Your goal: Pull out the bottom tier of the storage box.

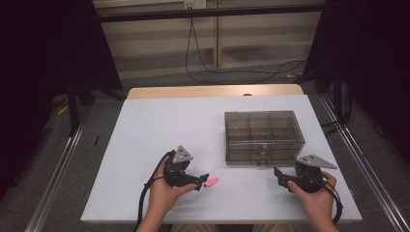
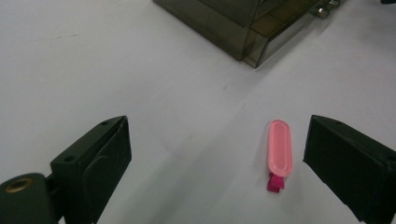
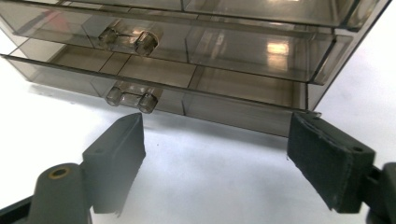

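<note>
Pink clip (image 2: 279, 151) lay on the worktop (image 2: 140, 84) between the spread left claw (image 2: 217, 163), unpinched, near one jaw. Right claw (image 3: 215, 158) gaped before the smoky drawer box (image 3: 224, 56), whose top was cut off.

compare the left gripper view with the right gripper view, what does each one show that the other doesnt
Left gripper view: a pink clip lying flat on the white table, between the open jaws of the left gripper and closer to one of them. Right gripper view: the two drawer handles, upper and lower, on the front of the smoky clear drawer box, beyond the right gripper with its jaws apart and nothing between them. Both: the drawer box and the white tabletop.
</note>
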`<state>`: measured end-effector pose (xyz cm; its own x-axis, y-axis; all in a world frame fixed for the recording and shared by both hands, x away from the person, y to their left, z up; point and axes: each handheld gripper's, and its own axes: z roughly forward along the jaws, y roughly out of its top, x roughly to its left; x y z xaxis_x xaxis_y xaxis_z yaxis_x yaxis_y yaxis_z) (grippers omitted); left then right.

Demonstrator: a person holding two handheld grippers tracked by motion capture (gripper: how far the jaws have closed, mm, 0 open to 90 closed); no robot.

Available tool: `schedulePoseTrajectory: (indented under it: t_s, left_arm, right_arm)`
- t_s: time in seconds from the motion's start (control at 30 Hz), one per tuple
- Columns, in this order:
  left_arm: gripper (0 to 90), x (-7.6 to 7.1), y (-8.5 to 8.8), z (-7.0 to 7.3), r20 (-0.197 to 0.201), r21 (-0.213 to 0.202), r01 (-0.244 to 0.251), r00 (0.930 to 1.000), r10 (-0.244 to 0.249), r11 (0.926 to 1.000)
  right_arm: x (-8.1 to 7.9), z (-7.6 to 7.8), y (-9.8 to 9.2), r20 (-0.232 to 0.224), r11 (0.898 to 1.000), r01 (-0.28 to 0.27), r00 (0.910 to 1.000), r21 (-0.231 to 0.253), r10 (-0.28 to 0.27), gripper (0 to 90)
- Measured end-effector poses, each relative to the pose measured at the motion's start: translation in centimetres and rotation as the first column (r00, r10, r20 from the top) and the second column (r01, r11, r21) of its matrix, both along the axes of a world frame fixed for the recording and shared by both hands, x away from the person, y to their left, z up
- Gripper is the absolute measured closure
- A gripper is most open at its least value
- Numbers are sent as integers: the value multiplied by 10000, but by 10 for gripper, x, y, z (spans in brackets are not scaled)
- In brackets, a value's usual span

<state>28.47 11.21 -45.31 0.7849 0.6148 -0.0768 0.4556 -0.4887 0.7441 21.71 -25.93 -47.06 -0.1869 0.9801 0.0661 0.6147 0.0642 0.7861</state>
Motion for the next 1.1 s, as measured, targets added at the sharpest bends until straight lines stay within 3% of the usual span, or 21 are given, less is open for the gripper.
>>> schedulePoseTrajectory:
  t_s: [0.3,0.33,0.37,0.5,0.97,1.1]
  left_arm:
    - [74,1,-21,-1,-106,42,88,9999,-87,10000]
    - [75,1,-23,-2,-119,-130,103,9999,-104,9999]
    - [76,1,-25,-1,-81,-2,118,9999,-118,9999]
    - [83,3,-34,-4,-149,-190,68,9999,-71,9998]
    - [184,7,-59,-11,-263,-278,426,9987,-433,9987]
    - [222,9,-67,-14,-288,-218,589,9978,-595,9980]
  right_arm:
    - [5,-2,-13,175,9999,8,9998,161,-11,160]
    - [6,-3,-14,156,9999,20,9999,114,-21,160]
    - [7,-3,-15,149,9999,22,9999,105,-23,159]
    - [9,-5,-18,113,10000,-26,9999,89,25,156]
    - [17,-9,-25,-34,9994,-316,9995,132,317,162]
    - [18,-10,-25,6,9988,-488,9988,82,488,202]
